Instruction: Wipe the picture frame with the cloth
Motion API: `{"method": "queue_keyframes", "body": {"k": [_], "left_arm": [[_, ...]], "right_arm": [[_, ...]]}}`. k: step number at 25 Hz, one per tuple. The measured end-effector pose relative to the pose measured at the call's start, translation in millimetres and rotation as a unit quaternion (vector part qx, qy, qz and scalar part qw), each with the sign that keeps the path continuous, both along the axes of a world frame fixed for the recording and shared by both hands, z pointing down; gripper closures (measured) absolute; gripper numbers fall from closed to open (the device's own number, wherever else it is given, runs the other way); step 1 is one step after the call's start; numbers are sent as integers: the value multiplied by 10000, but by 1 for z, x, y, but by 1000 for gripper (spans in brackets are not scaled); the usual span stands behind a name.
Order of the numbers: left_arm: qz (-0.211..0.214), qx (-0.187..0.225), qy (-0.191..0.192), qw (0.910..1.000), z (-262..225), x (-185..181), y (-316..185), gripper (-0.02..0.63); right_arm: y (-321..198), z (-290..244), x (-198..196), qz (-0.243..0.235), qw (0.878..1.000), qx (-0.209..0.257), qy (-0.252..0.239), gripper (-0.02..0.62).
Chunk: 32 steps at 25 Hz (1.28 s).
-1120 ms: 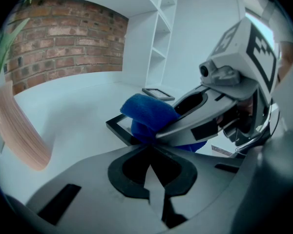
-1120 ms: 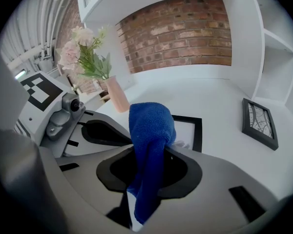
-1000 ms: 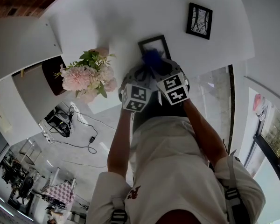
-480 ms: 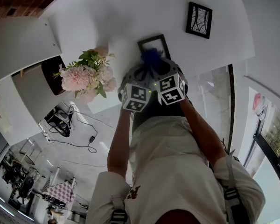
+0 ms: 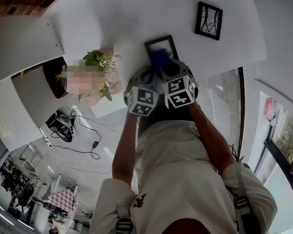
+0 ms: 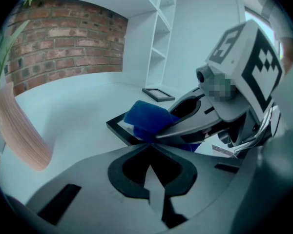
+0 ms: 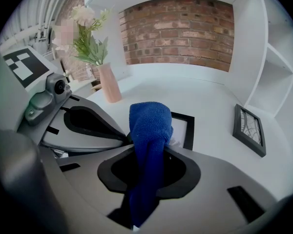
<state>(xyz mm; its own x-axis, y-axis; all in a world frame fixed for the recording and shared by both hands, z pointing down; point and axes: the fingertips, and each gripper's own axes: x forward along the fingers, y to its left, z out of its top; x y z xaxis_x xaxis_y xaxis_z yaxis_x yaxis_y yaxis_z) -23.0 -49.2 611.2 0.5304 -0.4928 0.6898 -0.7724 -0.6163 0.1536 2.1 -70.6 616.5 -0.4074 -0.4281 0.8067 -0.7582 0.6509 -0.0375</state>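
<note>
- Right gripper point(image 7: 149, 149) has its fingers clamped on the blue cloth point(image 7: 150, 123); the bunched end pokes out past the tips and sits on the picture frame point(image 7: 189, 129)
- The frame lies flat on the white bench point(image 7: 210, 96), with a black border and a pale middle; in the right gripper view the cloth covers its near left part
- Left gripper point(image 6: 149, 145) sits close beside the right one; fingers together, nothing between them; tips right at the frame's near edge
- Pink vase point(image 7: 109, 82) with flowers point(image 7: 90, 48) stands further back on the left; a second small frame point(image 7: 249, 123) lies well apart on the right
</note>
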Motion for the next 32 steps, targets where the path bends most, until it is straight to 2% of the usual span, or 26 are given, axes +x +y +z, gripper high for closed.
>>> {"method": "queue_keyframes", "body": {"k": [12,21,32], "left_arm": [[6,4,34,10000,0,0,0,606],[20,13,17,10000,0,0,-2,606],[49,0,0,10000,0,1,0,606]], "right_arm": [[-6,0,19,27,9995,46,296,503],[-13,-7,31,84,9994,15,329,494],[-28,-18,64,462,9976,161,499,499]]}}
